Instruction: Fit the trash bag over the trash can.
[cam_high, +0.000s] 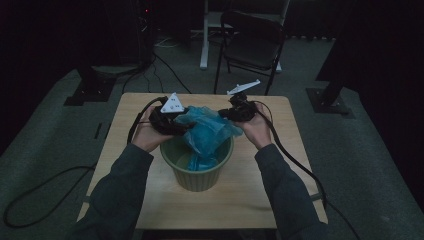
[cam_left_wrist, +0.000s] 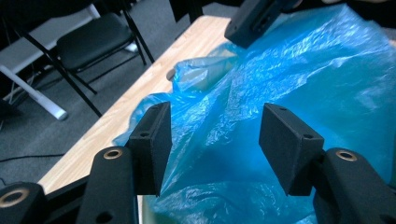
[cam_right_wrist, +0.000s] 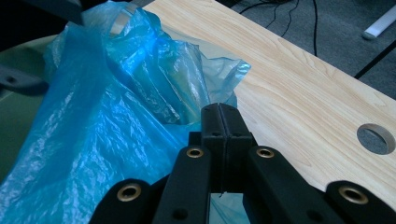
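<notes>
A crumpled blue plastic bag (cam_high: 207, 132) hangs into a green bin (cam_high: 200, 179) in the middle of the wooden table (cam_high: 285, 155), its upper part bunched above the rim. My left gripper (cam_high: 184, 122) is at the bag's left side. In the left gripper view it (cam_left_wrist: 217, 116) stands open, the bag (cam_left_wrist: 289, 70) lying just beyond its pads without being pinched. My right gripper (cam_high: 223, 114) is at the bag's upper right edge. In the right gripper view its jaws (cam_right_wrist: 219, 109) are pressed together on a thin fold of the bag (cam_right_wrist: 93, 116).
A black folding chair (cam_high: 252, 42) and a white desk leg (cam_high: 204, 45) stand behind the table. Cables trail from both grippers over the table edges to the grey floor. The tabletop has a round hole (cam_right_wrist: 376, 138) to the right of my right gripper.
</notes>
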